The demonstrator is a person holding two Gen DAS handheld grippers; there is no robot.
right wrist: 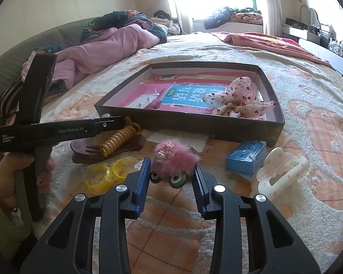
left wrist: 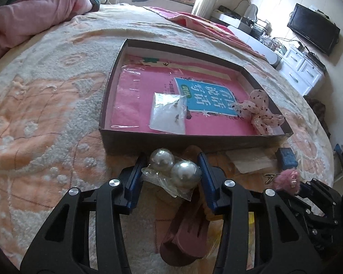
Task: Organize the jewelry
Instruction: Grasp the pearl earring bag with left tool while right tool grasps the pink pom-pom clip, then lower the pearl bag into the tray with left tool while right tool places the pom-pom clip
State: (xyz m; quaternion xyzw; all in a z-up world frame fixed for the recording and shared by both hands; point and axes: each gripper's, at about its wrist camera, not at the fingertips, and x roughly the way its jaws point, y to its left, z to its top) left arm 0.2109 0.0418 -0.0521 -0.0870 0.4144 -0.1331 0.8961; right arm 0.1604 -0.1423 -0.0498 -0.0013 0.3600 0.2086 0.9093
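My left gripper (left wrist: 171,158) is shut on a clear bag with two big pearl balls (left wrist: 185,173), just in front of the dark shallow box (left wrist: 194,140). My right gripper (right wrist: 171,163) is shut on a pink fluffy ornament (right wrist: 173,155) with green wheels, low over the blanket. The same box (right wrist: 194,123) holds a pink book, a small clear bag of ear studs (left wrist: 169,114) and a spotted fabric bow (right wrist: 237,96). In the left wrist view the fluffy ornament (left wrist: 288,180) shows at the right edge.
On the blanket before the box lie a brown hair claw (right wrist: 87,150), an orange spiral tie (right wrist: 119,137), yellow rings in plastic (right wrist: 107,173), a blue box (right wrist: 247,157) and a cream hair claw (right wrist: 281,171). A hand (right wrist: 9,178) holds the left gripper's handle. Pink bedding is piled far left.
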